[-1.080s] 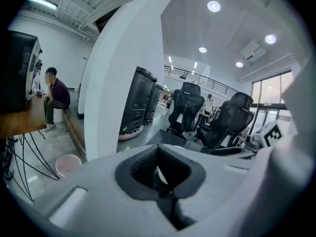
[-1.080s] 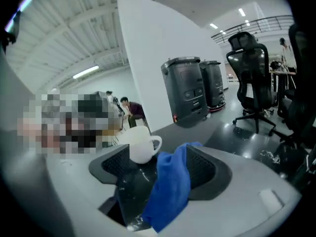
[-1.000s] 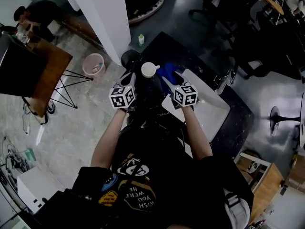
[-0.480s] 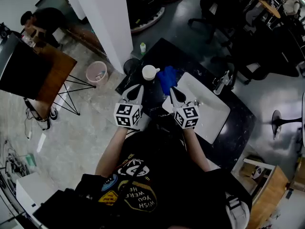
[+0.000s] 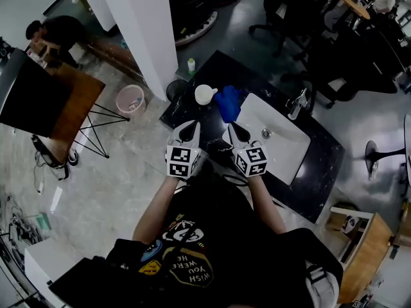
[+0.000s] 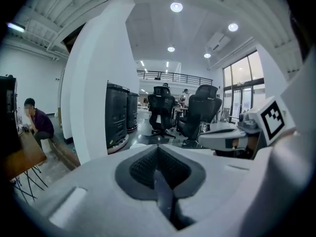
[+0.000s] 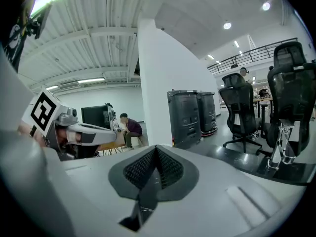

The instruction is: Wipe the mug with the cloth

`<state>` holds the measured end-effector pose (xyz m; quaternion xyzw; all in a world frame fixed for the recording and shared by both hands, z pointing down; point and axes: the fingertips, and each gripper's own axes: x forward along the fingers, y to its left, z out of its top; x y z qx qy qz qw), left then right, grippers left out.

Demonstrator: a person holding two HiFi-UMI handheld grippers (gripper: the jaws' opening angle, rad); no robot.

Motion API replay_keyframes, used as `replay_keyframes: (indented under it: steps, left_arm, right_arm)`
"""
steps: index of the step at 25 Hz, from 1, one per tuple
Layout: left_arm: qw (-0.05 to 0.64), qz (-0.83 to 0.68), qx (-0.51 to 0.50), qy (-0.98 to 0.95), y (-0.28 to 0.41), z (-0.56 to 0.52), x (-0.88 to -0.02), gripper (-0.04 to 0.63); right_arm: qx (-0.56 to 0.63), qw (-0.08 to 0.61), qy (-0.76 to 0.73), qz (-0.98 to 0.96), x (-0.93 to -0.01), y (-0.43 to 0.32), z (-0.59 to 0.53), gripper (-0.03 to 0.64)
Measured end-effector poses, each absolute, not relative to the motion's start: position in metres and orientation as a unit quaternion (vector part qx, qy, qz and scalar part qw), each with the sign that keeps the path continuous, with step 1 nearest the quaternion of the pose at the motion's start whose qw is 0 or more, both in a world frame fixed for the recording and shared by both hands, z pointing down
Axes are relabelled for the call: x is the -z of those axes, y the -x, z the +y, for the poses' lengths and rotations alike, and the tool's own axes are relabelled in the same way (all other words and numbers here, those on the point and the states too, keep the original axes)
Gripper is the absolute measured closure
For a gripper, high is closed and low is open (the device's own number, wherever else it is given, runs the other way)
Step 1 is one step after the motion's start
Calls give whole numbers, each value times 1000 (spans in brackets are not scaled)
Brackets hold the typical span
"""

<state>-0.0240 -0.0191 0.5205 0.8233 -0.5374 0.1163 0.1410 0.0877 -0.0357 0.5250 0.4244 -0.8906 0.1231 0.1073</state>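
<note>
Here, both pairs of jaws are pressed together on nothing. The left gripper (image 5: pixel 190 128) and right gripper (image 5: pixel 232 131) are held side by side above the near edge of the dark table (image 5: pixel 247 76), their tips pointing ahead and angled slightly toward each other.

Both of the task's things lie straight on from the tips, apart from them. The white mug (image 5: pixel 204 94) stands upright with its mouth up, slightly right of the left gripper's line. The blue cloth (image 5: pixel 228 103) lies bunched just beside the mug, between it and the white sink (image 5: pixel 286 156). Whether cloth and mug touch cannot be told. The cloth lies almost dead ahead of the right gripper, so the right hand is the nearer one for it and the left hand the nearer one for the mug.

Neither gripper view shows the mug or the cloth clearly. Each looks out level across the room, past a white pillar (image 5: pixel 154 24).

Both forearms reach forward from the body, roughly parallel, with the marker cubes uppermost. By the look of it, each pair of jaws must part and dip forward before anything can be grasped.
</note>
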Motion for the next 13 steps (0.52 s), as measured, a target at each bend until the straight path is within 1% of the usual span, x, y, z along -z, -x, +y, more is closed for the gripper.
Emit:
replay_keyframes:
  steps: [13]
  left_arm:
    - [141, -544, -79, -824, 33, 16, -510, 592]
  right_arm:
    - [-109, 92, -430, -892, -521, -79, 3, 615]
